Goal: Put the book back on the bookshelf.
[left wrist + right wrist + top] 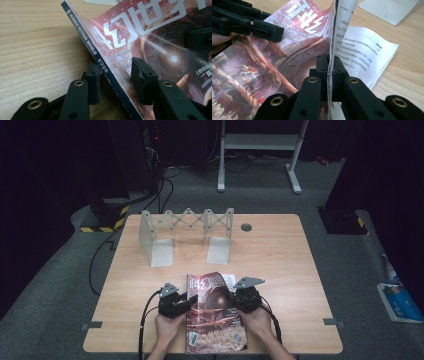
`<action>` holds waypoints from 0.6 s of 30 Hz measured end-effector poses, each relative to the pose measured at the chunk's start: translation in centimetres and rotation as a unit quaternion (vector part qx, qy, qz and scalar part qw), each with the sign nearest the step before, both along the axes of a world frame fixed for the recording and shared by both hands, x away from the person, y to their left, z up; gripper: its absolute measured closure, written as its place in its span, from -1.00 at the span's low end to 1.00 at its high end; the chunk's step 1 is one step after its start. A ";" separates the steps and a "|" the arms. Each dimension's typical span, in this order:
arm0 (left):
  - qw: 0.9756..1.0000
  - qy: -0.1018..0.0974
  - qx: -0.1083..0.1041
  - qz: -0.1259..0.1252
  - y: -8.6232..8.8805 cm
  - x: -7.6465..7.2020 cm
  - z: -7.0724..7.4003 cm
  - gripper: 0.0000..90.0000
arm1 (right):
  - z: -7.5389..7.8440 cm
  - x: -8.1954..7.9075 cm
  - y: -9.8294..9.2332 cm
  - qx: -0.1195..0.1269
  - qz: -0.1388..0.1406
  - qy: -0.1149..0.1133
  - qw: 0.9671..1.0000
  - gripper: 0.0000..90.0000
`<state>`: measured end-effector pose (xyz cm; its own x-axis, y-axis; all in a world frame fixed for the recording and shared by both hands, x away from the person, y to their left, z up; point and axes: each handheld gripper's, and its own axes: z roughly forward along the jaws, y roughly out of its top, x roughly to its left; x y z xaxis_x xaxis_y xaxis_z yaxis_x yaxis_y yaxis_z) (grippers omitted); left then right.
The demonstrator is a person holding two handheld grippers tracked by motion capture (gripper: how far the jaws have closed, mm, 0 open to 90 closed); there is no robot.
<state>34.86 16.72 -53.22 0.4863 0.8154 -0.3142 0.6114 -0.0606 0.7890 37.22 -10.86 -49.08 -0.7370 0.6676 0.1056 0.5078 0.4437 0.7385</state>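
My right fingers [328, 65] are clamped on the magazine's [215, 312] open edge, lifting the cover so it peels off the pages. Left fingers [117, 75] sit half-wide astride the spine, not yet pinching, ready to pin it. Magazine's at the bench's [280, 250] near edge.
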 end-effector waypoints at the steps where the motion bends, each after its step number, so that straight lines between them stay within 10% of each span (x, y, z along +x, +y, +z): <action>1: 1.000 0.000 0.002 0.000 0.0 0.0 0.0 0.39 | -0.1 0.0 0.0 0.000 -0.003 0.000 1.000 0.90; 12: 1.000 0.005 -0.001 0.001 0.0 0.0 0.0 0.43 | -0.6 -0.1 -1.2 -0.008 -0.056 0.006 0.998 0.49; 18: 1.000 0.007 -0.001 0.002 0.0 0.0 0.0 0.43 | -1.2 -0.6 -3.8 0.026 -0.097 0.023 0.995 0.53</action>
<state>34.88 16.71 -53.22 0.4788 0.8167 -0.3222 0.6219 -0.0565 0.7810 36.62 -14.61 -50.31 -0.5884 0.7895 0.1743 0.6136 0.2956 0.7322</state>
